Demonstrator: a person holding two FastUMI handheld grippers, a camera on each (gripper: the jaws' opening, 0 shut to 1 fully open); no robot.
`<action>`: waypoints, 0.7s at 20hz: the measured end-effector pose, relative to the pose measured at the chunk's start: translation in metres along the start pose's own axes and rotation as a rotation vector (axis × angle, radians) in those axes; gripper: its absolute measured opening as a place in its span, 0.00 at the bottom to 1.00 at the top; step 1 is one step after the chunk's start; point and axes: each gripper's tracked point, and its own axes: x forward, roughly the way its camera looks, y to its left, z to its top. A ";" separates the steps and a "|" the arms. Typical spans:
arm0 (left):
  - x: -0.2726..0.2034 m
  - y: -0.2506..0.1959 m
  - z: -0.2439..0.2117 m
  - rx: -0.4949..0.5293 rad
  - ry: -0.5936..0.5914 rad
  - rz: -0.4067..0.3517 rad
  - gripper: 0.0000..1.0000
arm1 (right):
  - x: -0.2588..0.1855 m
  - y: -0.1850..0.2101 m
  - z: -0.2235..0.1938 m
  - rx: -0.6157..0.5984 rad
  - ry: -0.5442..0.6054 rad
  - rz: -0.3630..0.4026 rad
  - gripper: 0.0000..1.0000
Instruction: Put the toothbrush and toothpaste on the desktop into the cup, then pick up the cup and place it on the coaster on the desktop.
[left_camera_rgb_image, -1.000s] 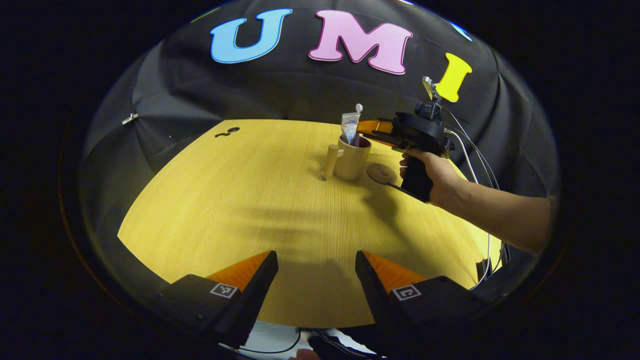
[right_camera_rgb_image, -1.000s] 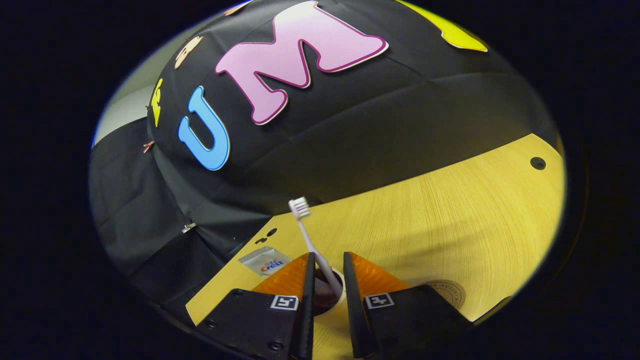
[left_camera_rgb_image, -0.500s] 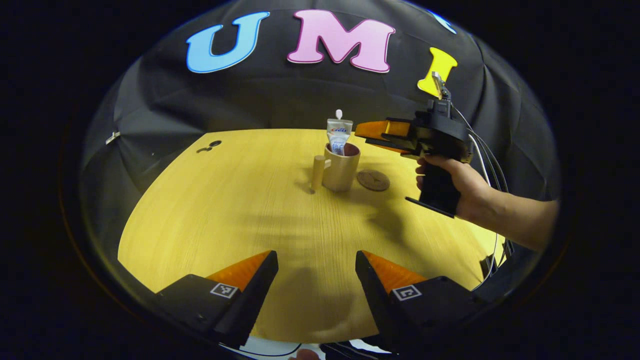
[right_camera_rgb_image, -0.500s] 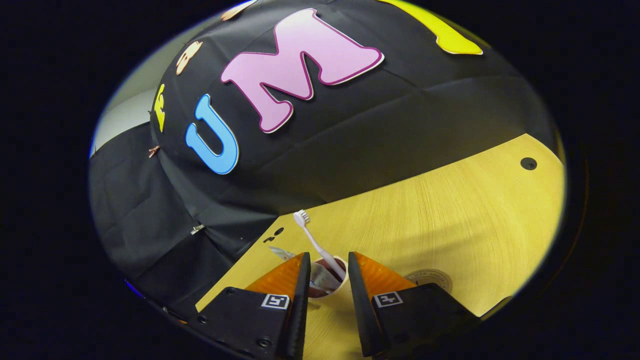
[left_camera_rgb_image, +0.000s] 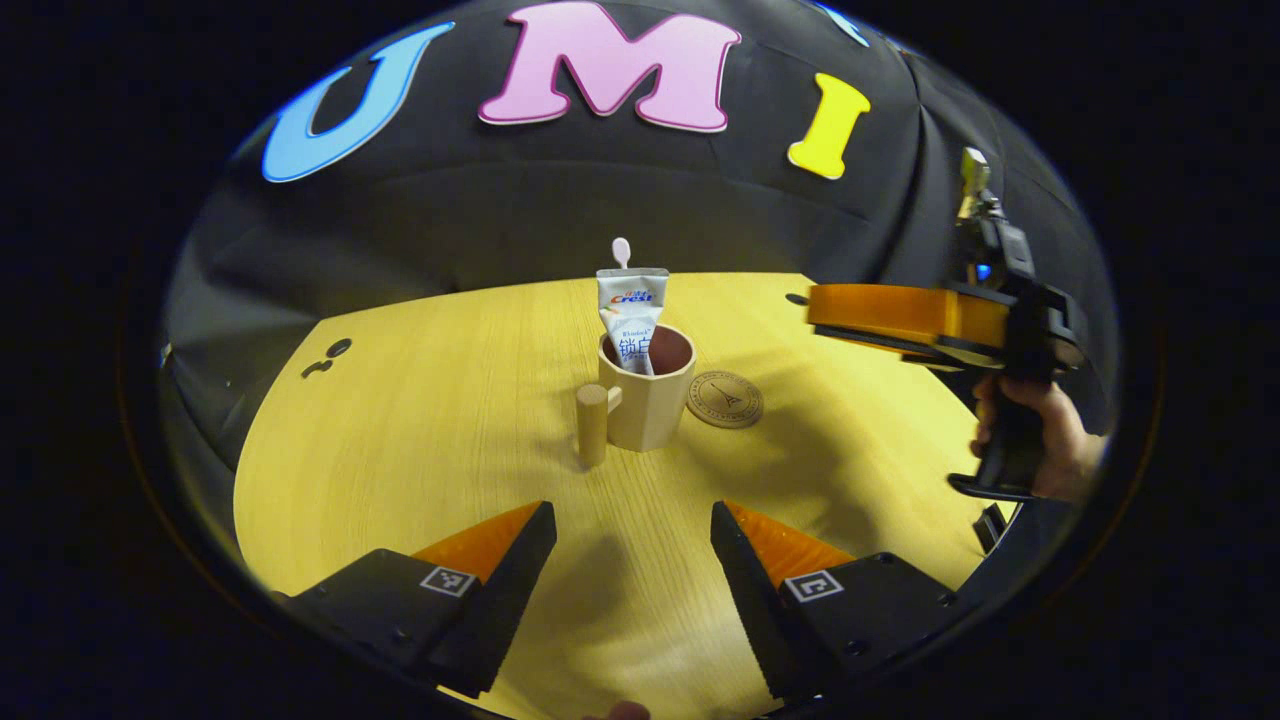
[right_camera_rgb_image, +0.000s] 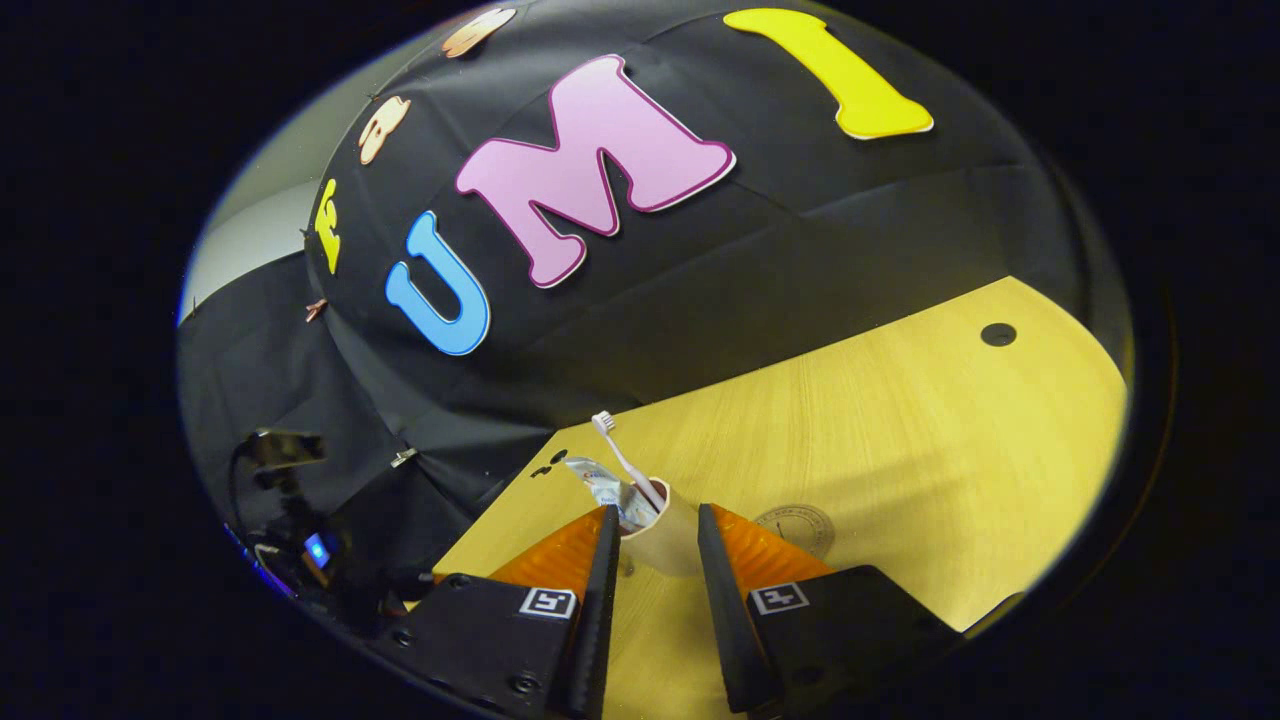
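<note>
**Desk:** What are the two tools doing?

**Photographer:** The left tool (left_camera_rgb_image: 632, 520) hangs over the near edge of the bench (left_camera_rgb_image: 420, 440) with its jaws spread wide and nothing between them. The right tool (right_camera_rgb_image: 650, 525) has its jaws parted too, a narrower gap, and grips nothing. In the left gripper view it sits off toward the bench's right edge, held level above the wood by a hand (left_camera_rgb_image: 1040, 450).

**Desk:** And the cup?

**Photographer:** The cup (left_camera_rgb_image: 645, 395), a pale faceted mug with a thick wooden handle (left_camera_rgb_image: 592, 425) turned toward the near edge, stands upright on bare wood about midway across the bench, toward the far edge. In the right gripper view it shows just beyond the parted fingertips, apart from them.

**Desk:** The toothbrush and toothpaste?

**Photographer:** Both are in the cup. The toothpaste tube (left_camera_rgb_image: 630, 310) stands with its flat crimped end up, and the toothbrush (right_camera_rgb_image: 622, 460) leans out over the rim, bristle head uppermost.

**Desk:** The coaster?

**Photographer:** The coaster (left_camera_rgb_image: 725, 399), round and brown with a printed emblem, lies flat just beside the cup on its right, bare on top. I cannot tell whether they touch.
</note>
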 end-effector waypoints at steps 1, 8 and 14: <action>0.008 0.003 0.001 0.022 0.034 -0.016 0.96 | -0.010 -0.003 0.002 -0.005 -0.001 -0.003 0.48; 0.055 0.039 0.020 0.260 0.236 -0.040 0.96 | -0.060 -0.034 0.004 -0.001 0.002 -0.067 0.48; 0.085 0.043 0.049 0.378 0.314 -0.065 0.93 | -0.078 -0.048 -0.015 0.024 0.037 -0.100 0.48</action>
